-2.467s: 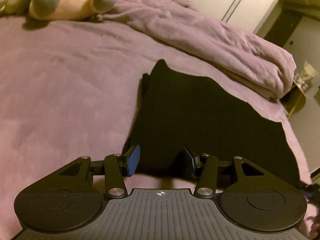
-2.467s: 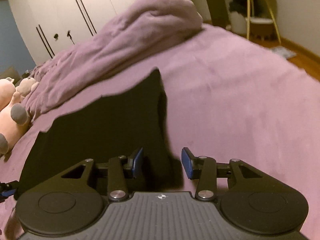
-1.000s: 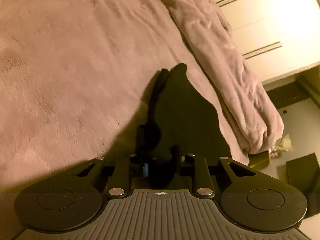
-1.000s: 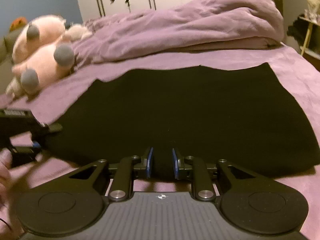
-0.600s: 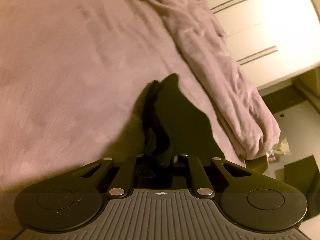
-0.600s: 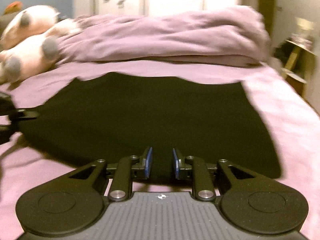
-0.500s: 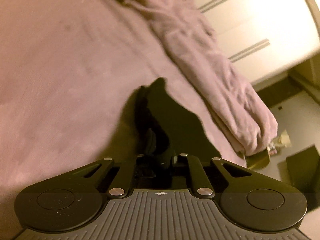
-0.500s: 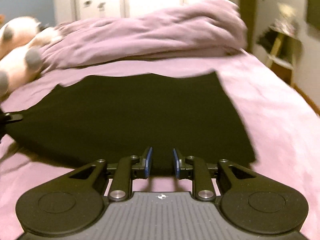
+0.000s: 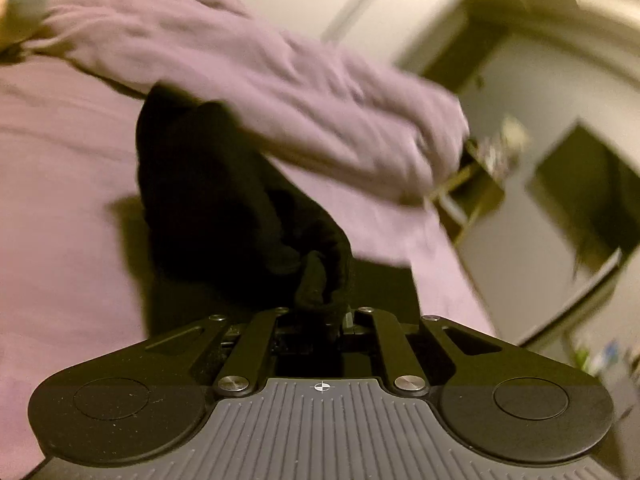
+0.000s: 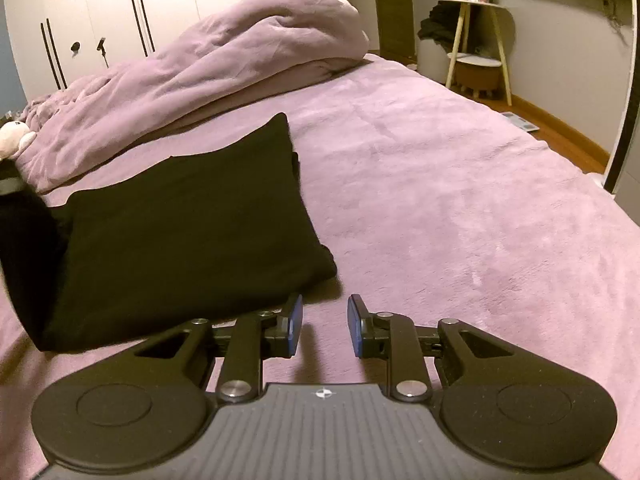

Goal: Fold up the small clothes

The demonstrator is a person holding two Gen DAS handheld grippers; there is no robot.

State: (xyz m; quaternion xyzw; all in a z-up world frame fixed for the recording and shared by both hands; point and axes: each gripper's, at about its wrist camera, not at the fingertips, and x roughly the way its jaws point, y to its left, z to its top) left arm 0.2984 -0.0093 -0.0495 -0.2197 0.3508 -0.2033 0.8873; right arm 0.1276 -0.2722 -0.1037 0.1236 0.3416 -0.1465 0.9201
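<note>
A black garment (image 10: 180, 216) lies folded on the purple bed cover (image 10: 440, 200), left of centre in the right wrist view. My right gripper (image 10: 324, 326) is open and empty, just off the garment's near right corner, low over the cover. My left gripper (image 9: 320, 312) is shut on a bunched edge of the black garment (image 9: 224, 200), which rises in a dark fold in front of it. The left wrist view is blurred. The lifted left end of the garment shows at the left edge of the right wrist view (image 10: 24, 248).
A heaped purple duvet (image 10: 208, 60) lies along the far side of the bed. A plush toy (image 10: 12, 138) sits at far left. White wardrobe doors (image 10: 120, 8) stand behind. A small side table (image 10: 476, 36) and wooden floor are at right past the bed edge.
My right gripper has let go of the garment, opened and drawn back to the right. My left gripper, still shut on the cloth, has swung up and over with it, folding the garment.
</note>
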